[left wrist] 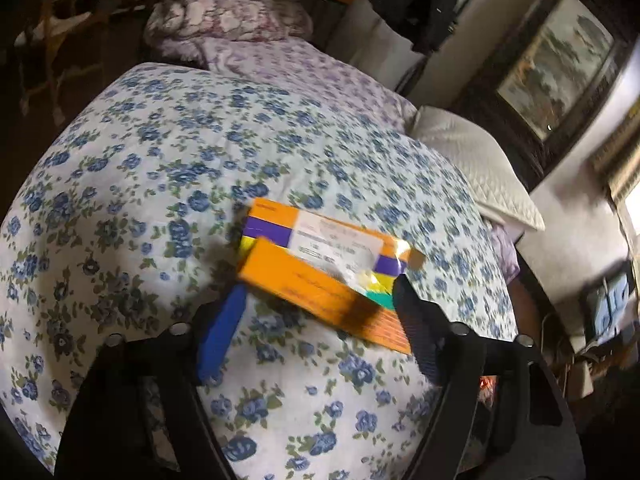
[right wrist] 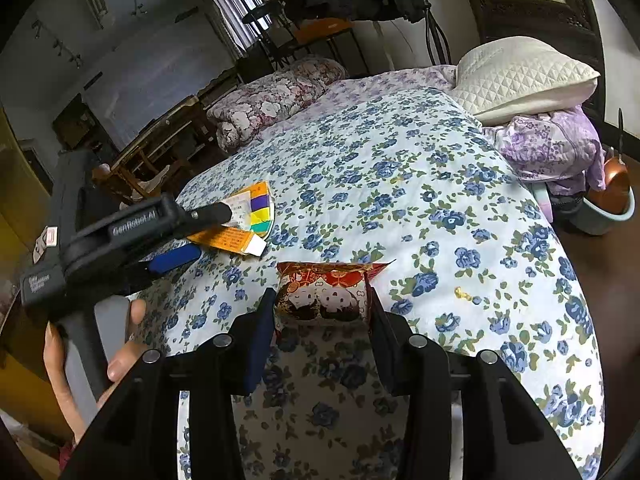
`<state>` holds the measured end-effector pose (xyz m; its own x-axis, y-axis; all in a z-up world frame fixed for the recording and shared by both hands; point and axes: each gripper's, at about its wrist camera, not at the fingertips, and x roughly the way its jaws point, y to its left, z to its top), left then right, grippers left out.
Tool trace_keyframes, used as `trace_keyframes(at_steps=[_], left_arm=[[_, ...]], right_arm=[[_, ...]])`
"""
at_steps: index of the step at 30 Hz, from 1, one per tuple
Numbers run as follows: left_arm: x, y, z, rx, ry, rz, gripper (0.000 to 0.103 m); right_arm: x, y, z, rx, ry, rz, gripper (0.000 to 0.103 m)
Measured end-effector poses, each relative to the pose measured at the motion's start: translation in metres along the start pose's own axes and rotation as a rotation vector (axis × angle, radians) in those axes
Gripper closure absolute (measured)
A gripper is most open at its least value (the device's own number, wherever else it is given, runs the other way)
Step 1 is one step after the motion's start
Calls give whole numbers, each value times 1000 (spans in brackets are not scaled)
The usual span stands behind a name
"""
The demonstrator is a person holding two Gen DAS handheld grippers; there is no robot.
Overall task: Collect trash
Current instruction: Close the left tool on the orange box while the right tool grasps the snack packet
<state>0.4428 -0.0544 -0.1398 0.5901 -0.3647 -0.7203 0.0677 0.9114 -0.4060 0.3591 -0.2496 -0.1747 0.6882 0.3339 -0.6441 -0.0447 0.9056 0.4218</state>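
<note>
A red snack wrapper (right wrist: 326, 294) is being gripped by the right gripper (right wrist: 320, 320), pinched between its two fingers just above the flowered bedspread (right wrist: 400, 184). An orange box (left wrist: 320, 268), flattened and banded in purple, yellow and green, is being approached by the left gripper (left wrist: 316, 312). Its fingers are being held wide apart, the blue one (left wrist: 222, 336) at the box's near-left edge and the dark one (left wrist: 416, 332) over its right end; no grip on the box is being made yet. The box is lying on the bedspread, to the left of the wrapper and well apart from it. A small gold scrap (right wrist: 463, 293) is being left on the bedspread to the right of the wrapper. No bin is being shown, so the collecting is judged to be at an early stage: one piece in hand, two left lying.
</note>
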Motion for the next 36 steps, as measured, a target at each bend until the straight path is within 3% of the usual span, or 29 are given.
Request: trace_keyframes(at_steps=[3,6,9,14,16,20,24,28,32,36], left_arm=[[-2,9,1,-32,14,-63,72],[-9,14,-1,-42,-6,-72,77],[-24,12,-2,-14,-43,-129,87],[-45,2,-12,59,-79,-180,88],[-44,-4,-16,80,-66,-185,88],[-32,-12,-20,96,-27,-152,88],[-18,-10,-18,66,7,-121,78],[-1,-8,-17,43,55,-109,82],[-13,-9,-18,41,11,-140,86],[-35,-22,-25,81,-51,-225,86]], right_arm=[[0,3,0,-13,-3,1,60],[-2,3,0,-12,-14,0,60],[-6,3,-2,2,-37,7,60],[-22,-3,-15,-8,-80,-34,60],[-27,-11,-18,36,-76,-12,60],[-39,-15,-19,42,-96,-29,60],[-45,-14,-19,24,-104,-34,60],[-50,-17,-21,21,-110,-36,60],[-62,-16,-22,16,-131,-41,60],[-81,-17,-23,8,-161,-53,60]])
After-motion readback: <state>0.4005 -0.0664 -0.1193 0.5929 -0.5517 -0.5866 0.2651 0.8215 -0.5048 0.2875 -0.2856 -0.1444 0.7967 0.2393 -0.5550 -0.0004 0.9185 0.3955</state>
